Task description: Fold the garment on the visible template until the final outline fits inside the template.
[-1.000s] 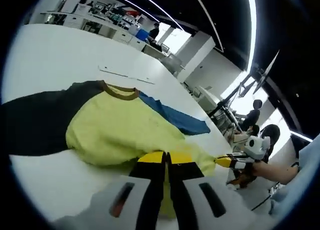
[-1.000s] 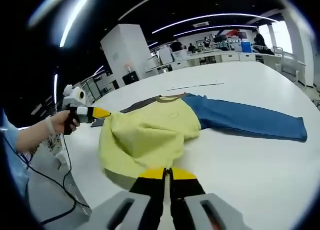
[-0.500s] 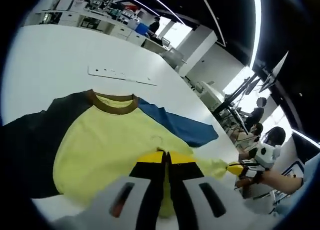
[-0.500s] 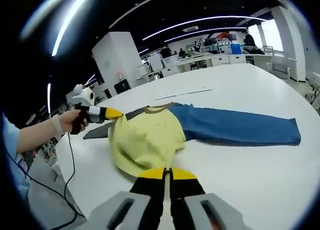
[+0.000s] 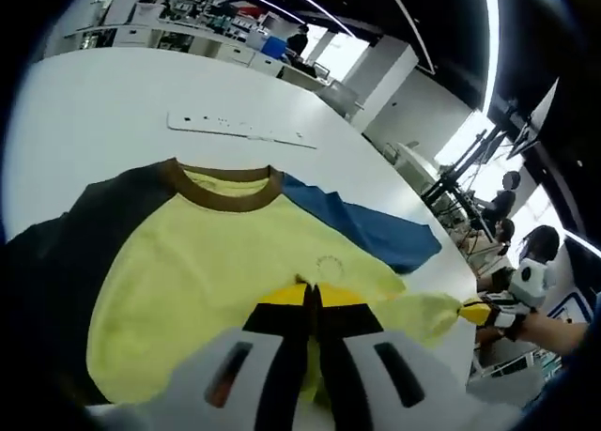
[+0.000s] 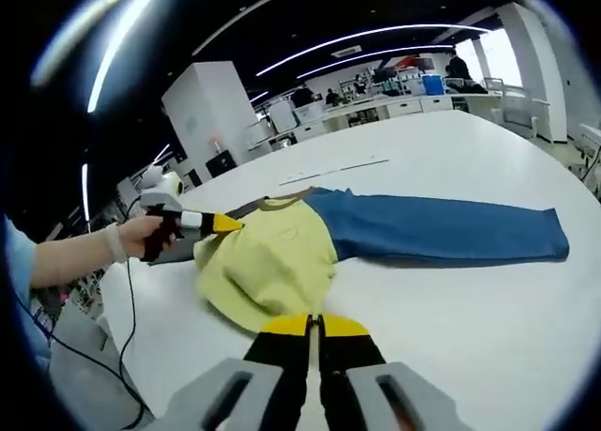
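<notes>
A long-sleeved garment lies on the white table [image 5: 84,102]: yellow body [image 5: 225,253], brown collar [image 5: 221,192], dark sleeve [image 5: 56,262], blue sleeve [image 5: 376,229]. My left gripper [image 5: 313,290] is shut on the yellow hem. In the same view my right gripper [image 5: 479,311] pinches another stretch of that hem at the right. In the right gripper view the yellow body [image 6: 268,262] is doubled over itself, with my right gripper [image 6: 315,320] shut on its near edge. A hand holds my left gripper [image 6: 225,224] at the garment's left edge. The blue sleeve [image 6: 441,232] stretches right.
A thin white marked strip [image 5: 235,128] lies on the table beyond the collar, also the strip [image 6: 333,171] in the right gripper view. A cable [image 6: 127,337] hangs past the table's left edge. Desks and people [image 5: 502,192] stand in the background.
Both grippers have carried the yellow hem toward the collar, so the body is folded further over itself. The blue sleeve has stayed flat on the table.
</notes>
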`<state>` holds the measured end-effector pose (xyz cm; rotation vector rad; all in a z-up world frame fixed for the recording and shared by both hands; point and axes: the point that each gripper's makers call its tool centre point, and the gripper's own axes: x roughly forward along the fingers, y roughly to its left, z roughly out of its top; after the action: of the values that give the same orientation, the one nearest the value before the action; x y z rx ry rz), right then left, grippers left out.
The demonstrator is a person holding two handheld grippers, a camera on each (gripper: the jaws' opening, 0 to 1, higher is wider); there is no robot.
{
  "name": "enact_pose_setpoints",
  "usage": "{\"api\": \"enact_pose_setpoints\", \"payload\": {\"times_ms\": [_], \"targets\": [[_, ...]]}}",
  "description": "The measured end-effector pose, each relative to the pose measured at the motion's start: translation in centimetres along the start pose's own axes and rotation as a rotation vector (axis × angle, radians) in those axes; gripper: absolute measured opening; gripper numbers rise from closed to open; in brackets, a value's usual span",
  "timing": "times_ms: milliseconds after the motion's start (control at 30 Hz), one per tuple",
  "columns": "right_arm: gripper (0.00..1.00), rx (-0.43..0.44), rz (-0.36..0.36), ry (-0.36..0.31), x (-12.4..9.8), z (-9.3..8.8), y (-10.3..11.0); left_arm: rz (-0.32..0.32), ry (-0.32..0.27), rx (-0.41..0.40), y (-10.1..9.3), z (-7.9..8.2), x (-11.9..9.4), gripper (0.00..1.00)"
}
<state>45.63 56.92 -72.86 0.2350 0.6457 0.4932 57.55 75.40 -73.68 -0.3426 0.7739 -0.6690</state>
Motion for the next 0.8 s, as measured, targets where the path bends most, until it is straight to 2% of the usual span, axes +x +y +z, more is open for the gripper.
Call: {"api": "enact_pose_setpoints", "payload": {"times_ms": [100, 300, 400, 500, 567, 633, 700, 800], "targets": [[0.0, 0.006, -0.004, 0.002, 0.2, -0.1, -0.1, 0.023, 0.009, 0.007, 0.9, -0.5, 0.4, 0.0], [0.0, 0.011, -0.006, 0.004, 0.3, -0.2, -0.2, 0.03, 0.008, -0.005, 1.4, -0.9, 0.7, 0.0], [0.0, 0.016, -0.007, 0.003, 0.2, -0.2, -0.3, 0.01, -0.015, 0.039, 1.0, -0.8, 0.6, 0.0], [0.0, 0.012, -0.008, 0.002, 0.2, -0.1, -0.3, -0.004, -0.035, 0.066, 0.4, -0.5, -0.2, 0.04], [0.0, 0.011, -0.01, 0.001, 0.2, 0.0, -0.4, -0.027, -0.048, 0.094, -0.2, -0.2, -0.8, 0.16], [0.0, 0.003, -0.014, 0.0, 0.1, 0.1, -0.6, -0.039, -0.054, 0.126, -0.7, -0.1, -1.7, 0.22], [0.0, 0.002, -0.022, -0.003, 0.1, 0.3, -0.8, -0.04, -0.057, 0.147, -1.0, -0.1, -2.6, 0.22], [0.0, 0.005, -0.04, -0.01, 0.0, 0.7, -1.3, -0.053, -0.055, 0.142, -1.2, -0.4, -4.4, 0.13]]}}
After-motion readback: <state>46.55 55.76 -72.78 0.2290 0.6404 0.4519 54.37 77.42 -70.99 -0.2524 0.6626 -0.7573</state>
